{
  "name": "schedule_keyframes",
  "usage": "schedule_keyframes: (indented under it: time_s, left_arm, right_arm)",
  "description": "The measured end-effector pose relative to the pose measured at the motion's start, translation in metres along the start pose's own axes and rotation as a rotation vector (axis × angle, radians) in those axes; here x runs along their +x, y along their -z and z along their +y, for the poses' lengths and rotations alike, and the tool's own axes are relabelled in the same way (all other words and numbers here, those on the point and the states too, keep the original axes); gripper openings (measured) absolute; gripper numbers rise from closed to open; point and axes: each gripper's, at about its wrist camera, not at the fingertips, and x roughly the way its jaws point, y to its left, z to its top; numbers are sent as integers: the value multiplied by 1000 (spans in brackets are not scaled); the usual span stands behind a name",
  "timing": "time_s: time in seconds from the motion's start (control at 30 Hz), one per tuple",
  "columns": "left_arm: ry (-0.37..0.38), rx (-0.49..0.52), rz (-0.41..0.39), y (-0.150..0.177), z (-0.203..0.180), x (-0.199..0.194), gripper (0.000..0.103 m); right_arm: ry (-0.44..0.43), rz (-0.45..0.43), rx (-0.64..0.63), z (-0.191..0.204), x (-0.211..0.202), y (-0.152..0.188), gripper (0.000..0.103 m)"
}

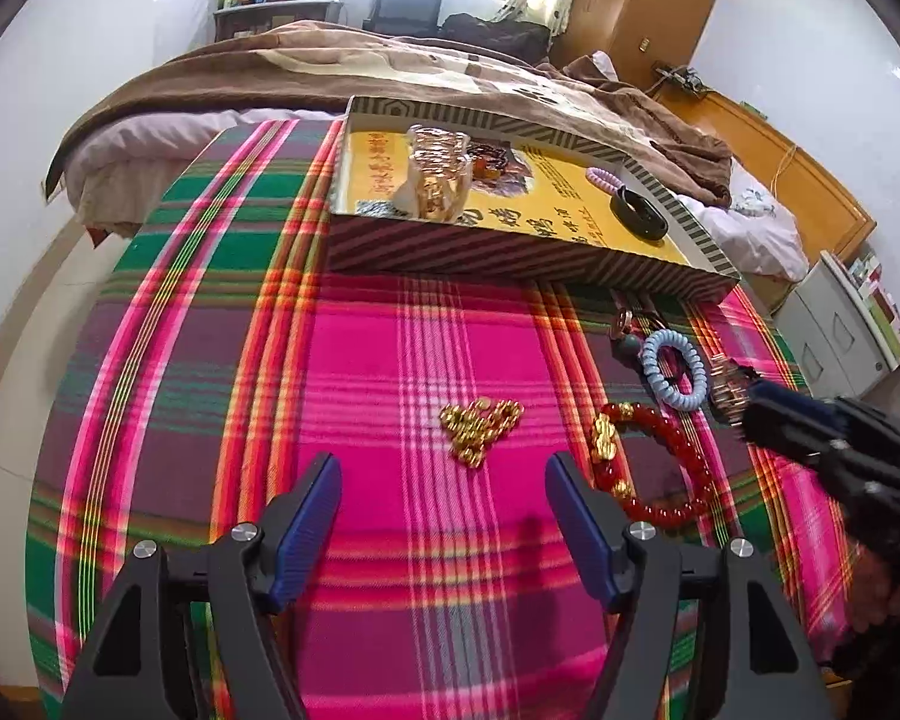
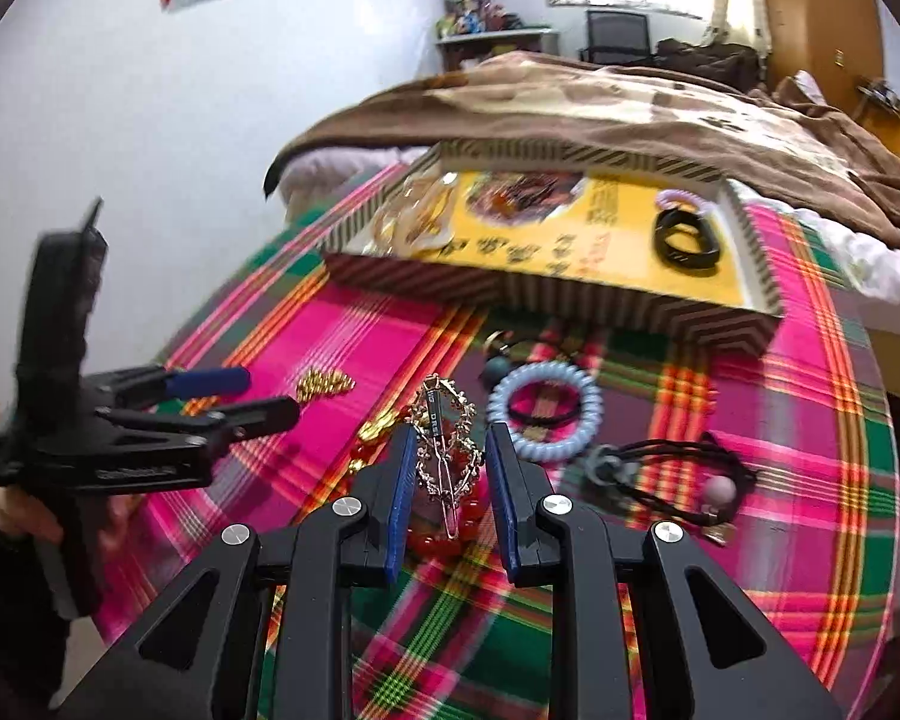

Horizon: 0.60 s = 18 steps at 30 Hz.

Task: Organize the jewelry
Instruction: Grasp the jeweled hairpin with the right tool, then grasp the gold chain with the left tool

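**A:** Where is the piece you're carrying?

**B:** Your right tool (image 2: 450, 462) is clamped on a gold filigree hair clip (image 2: 447, 450), lifted above the red bead bracelet (image 1: 660, 468) on the plaid cloth (image 1: 360, 360).

**A:** And your left tool (image 1: 441, 504)?

**B:** Its jaws stand apart, holding nothing, with the gold chain (image 1: 480, 426) at twelve o'clock, just ahead.

**A:** What step is this?

**B:** Likely carrying the clip to the striped box (image 2: 546, 294), at twelve o'clock. You must clear its near wall, then let go inside.

Jewelry count on the plaid cloth

One striped box (image 1: 498, 252), three coil hair ties at one o'clock, one gold chain (image 1: 480, 426), one red bead bracelet (image 1: 660, 468), one gold hair clip (image 2: 447, 450).
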Motion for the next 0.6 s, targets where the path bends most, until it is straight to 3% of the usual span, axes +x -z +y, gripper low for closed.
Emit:
schedule_keyframes:
  time_s: [0.27,0.47,0.6]
  left_arm:
    - [-108,100,-5,-8,-20,17,70]
    - [-144,153,-15,-8,-31,22,68]
    - [-137,165,-18,-10,-33,22,51]
  right_arm:
    - [29,-82,63,-22,-31,-1,24]
    - [44,-114,89,-34,-44,1,24]
    - [50,-128,108,-41,-49,2,24]
